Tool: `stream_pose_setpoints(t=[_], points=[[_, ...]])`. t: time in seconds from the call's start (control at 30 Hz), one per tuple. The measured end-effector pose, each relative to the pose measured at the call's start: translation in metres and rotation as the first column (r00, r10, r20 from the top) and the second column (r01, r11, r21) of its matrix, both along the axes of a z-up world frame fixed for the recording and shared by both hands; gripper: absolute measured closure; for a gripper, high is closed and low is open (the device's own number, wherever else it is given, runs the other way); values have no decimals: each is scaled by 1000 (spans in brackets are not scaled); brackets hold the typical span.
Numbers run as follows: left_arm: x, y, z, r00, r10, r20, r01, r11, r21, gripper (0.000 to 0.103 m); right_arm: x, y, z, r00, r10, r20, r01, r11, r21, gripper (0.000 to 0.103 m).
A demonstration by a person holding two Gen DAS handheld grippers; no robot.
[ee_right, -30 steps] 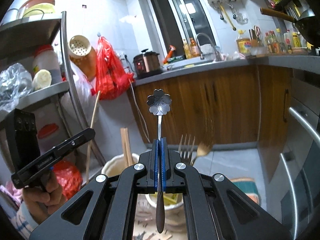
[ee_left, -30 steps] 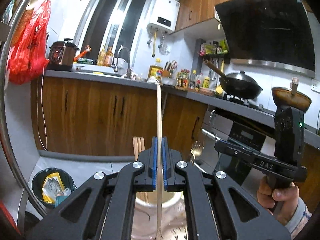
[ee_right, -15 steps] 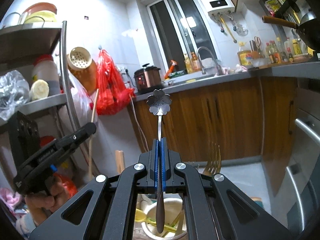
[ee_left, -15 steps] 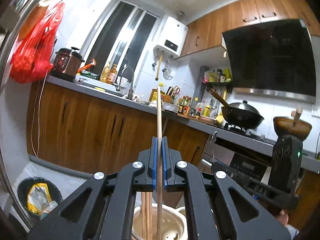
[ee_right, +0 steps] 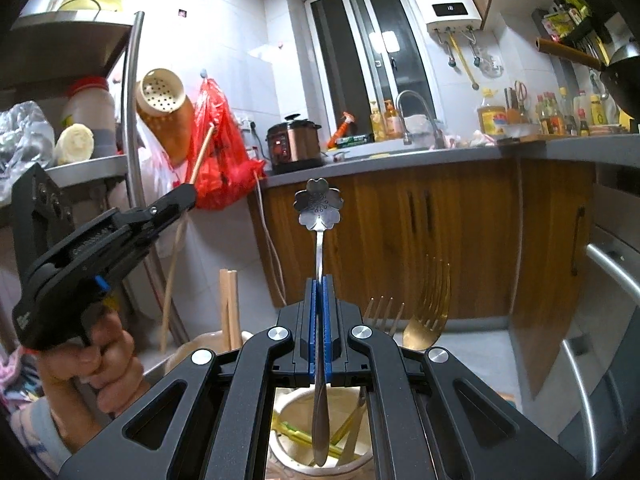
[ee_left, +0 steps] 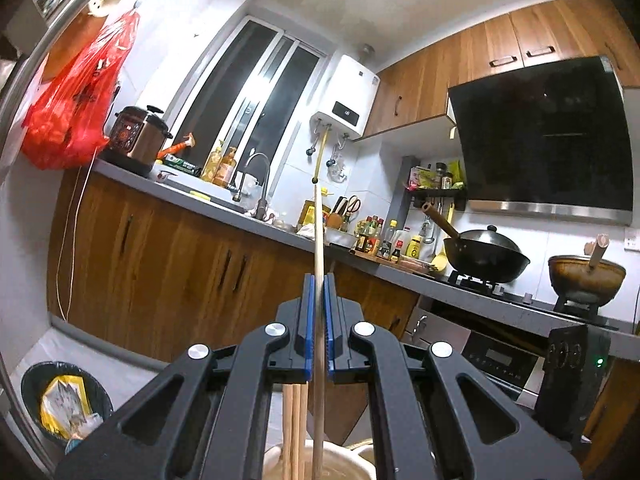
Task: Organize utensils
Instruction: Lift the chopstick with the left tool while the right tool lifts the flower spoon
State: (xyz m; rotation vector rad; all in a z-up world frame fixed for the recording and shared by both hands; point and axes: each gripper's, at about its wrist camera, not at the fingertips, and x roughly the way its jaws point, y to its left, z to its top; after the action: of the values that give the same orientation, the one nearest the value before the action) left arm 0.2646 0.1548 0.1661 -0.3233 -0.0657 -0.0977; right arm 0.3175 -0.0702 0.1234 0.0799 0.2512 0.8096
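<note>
Left gripper: fingers closed on a single wooden chopstick, held upright, lower end already inside the cream holder, next to more chopsticks standing in it.

Right gripper: fingers clamped on the stem of a steel spoon with a flower-shaped end, flower up, the other end hanging over the mouth of a second cream pot holding a yellow-green utensil and other cutlery. Can't tell if the tip touches anything inside.

Step, as I read it: both utensils are mid-drop into sorted holders, chopsticks in one, metalware in the other. Next: lower each a little further, open the fingers, lift straight up so they don't drag the utensil back out.

In the way: a silver fork and a gold fork stand tines-up just beside the right gripper; a sideways pull-out could snag them. In the right view the left gripper and its hand sit close alongside, so keep the two exits vertical.

Around: red plastic bag hanging, bin on the floor, wok on the hob, pressure cooker on the counter. None in the path.
</note>
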Motion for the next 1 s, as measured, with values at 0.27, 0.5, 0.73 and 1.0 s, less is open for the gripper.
stream_pose_setpoints(t=[0.27, 0.5, 0.73, 1.0], points=[[2, -10, -24, 999, 32, -5, -32, 999, 33, 99, -1, 5, -12, 1000, 10, -15, -11, 1000, -27, 99], [-15, -19, -50, 996, 43, -84, -37, 997, 71, 99, -9, -3, -18, 999, 4, -31, -5, 999, -35, 99], [-27, -29, -58, 982, 114, -149, -94, 986, 134, 99, -13, -11, -25, 998, -30, -48, 27, 997, -74, 99], [-21, -36, -62, 961, 151, -232, -106, 975, 197, 99, -9, -11, -37, 995, -69, -74, 59, 989, -135, 99]])
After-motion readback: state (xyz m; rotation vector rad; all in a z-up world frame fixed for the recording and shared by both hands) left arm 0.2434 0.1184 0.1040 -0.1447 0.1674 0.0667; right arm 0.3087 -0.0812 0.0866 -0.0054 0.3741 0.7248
